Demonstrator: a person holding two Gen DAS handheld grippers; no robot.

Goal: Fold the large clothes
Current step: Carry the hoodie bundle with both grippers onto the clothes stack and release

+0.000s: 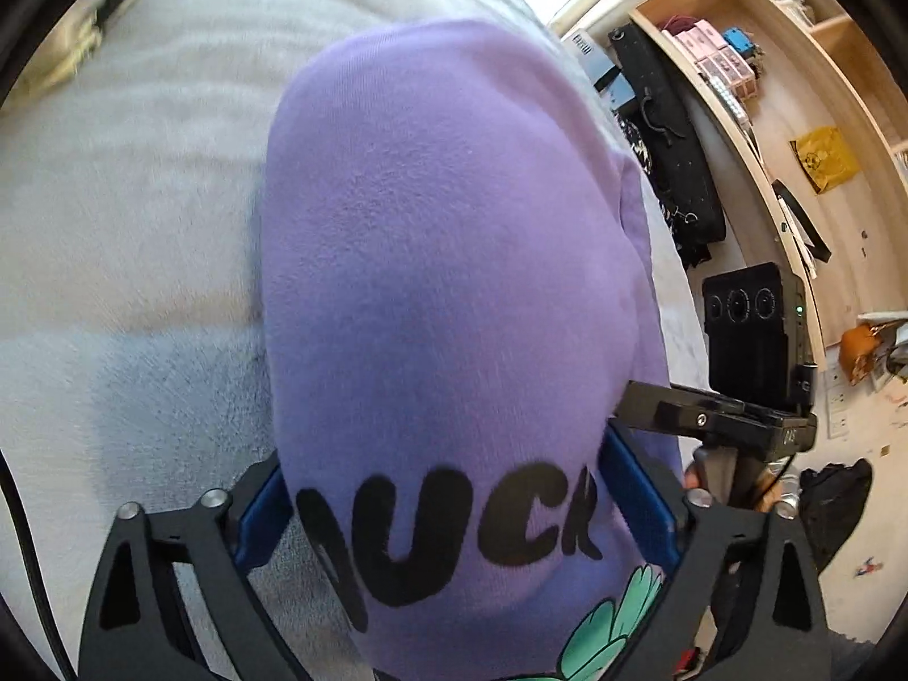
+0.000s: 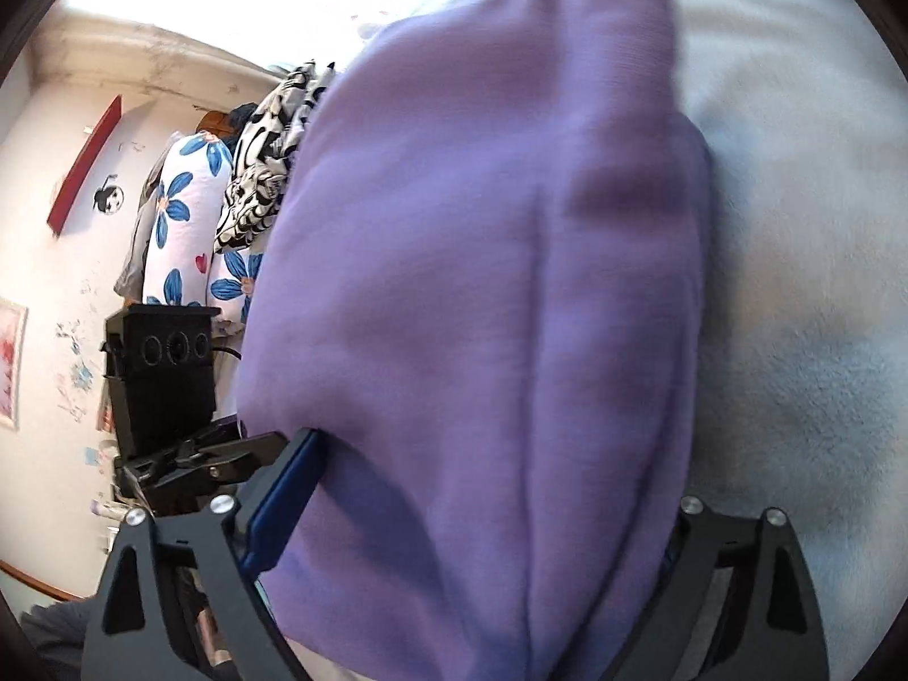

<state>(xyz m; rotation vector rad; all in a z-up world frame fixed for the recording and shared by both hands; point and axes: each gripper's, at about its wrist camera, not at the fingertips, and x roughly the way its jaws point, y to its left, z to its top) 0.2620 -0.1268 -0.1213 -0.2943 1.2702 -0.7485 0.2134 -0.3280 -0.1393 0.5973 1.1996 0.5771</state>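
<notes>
Left wrist view: grey fleece blanket [image 1: 142, 227] fills the 9 o'clock side. Dead centre is the purple sweatshirt [image 1: 442, 261], folded into a thick bundle on the blanket, black lettering and a teal print toward 6. The left gripper [image 1: 448, 516] has its jaws spread wide with the bundle wedged between the blue pads. Wooden shelves [image 1: 794, 74] sit at 2 o'clock.

Right wrist view: floral pillows [image 2: 187, 215] at 9 o'clock, and the right gripper [image 2: 482, 539] straddles the same bundle, wide too.
</notes>
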